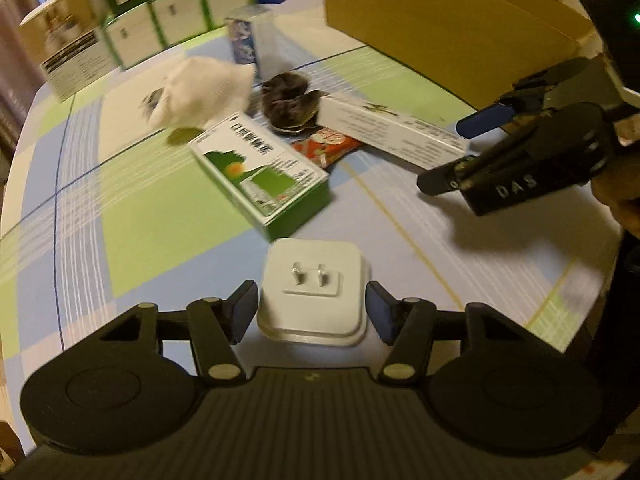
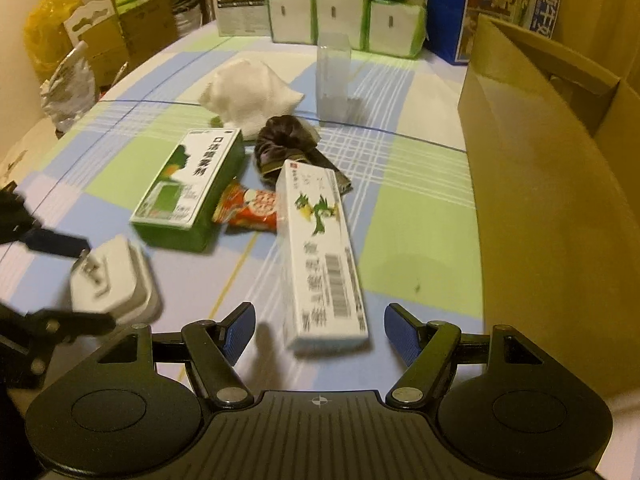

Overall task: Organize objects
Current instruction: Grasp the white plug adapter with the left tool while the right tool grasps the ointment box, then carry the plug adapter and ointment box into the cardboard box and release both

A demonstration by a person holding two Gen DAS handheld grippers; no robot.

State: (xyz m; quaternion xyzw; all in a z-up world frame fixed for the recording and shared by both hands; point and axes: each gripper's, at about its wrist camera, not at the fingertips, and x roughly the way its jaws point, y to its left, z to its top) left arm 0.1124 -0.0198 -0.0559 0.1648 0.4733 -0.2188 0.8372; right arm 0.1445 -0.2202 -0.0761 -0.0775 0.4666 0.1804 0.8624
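Note:
A white plug adapter (image 1: 314,292) lies prongs-up on the plaid tablecloth, between the fingers of my left gripper (image 1: 312,312), which is open with narrow gaps on both sides. The right wrist view shows the same adapter (image 2: 110,280) at the left edge. My right gripper (image 2: 320,334) is wide open, and the near end of a long white box (image 2: 320,248) lies between its fingers. In the left wrist view, that gripper (image 1: 460,152) straddles the end of the box (image 1: 392,128). A green-and-white box (image 1: 260,176) lies just beyond the adapter.
A red snack packet (image 2: 250,208), a dark scrunchie (image 2: 284,140), a white cloth (image 2: 248,92) and a clear plastic case (image 2: 334,80) lie farther back. A large open cardboard box (image 2: 540,160) stands at the right. Green-and-white cartons (image 2: 340,20) line the far edge.

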